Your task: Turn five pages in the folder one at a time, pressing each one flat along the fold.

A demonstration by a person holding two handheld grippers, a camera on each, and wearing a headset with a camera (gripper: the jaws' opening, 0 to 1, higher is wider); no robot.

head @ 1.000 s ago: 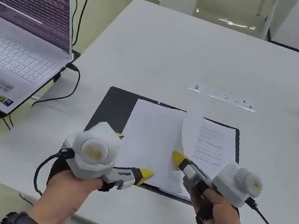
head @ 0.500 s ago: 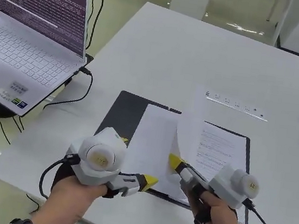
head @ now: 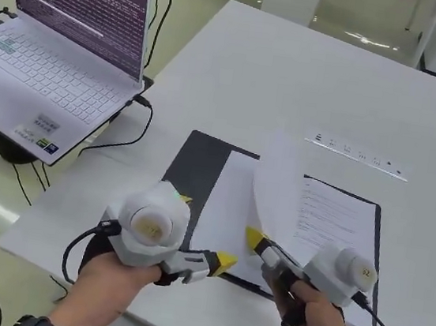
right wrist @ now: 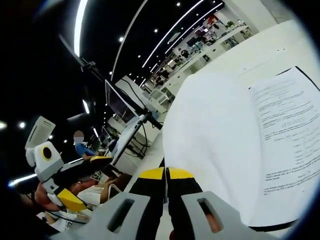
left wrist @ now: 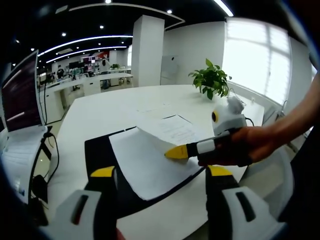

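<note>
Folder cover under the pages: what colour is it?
Black. The folder shows best in the head view, left of the white pages.

White tbl (head: 293, 69): black folder (head: 197, 168) open nr front edge; socket strip (head: 354, 156) beyond; cable (head: 121, 143) at L edge.

An open laptop (head: 65, 49) glows beside the white counter's (head: 293, 69) left edge, a black cable (head: 140, 101) plugged into its side. A socket strip (head: 358, 155) sits mid-counter. A potted plant (left wrist: 212, 82) stands beyond.
</note>
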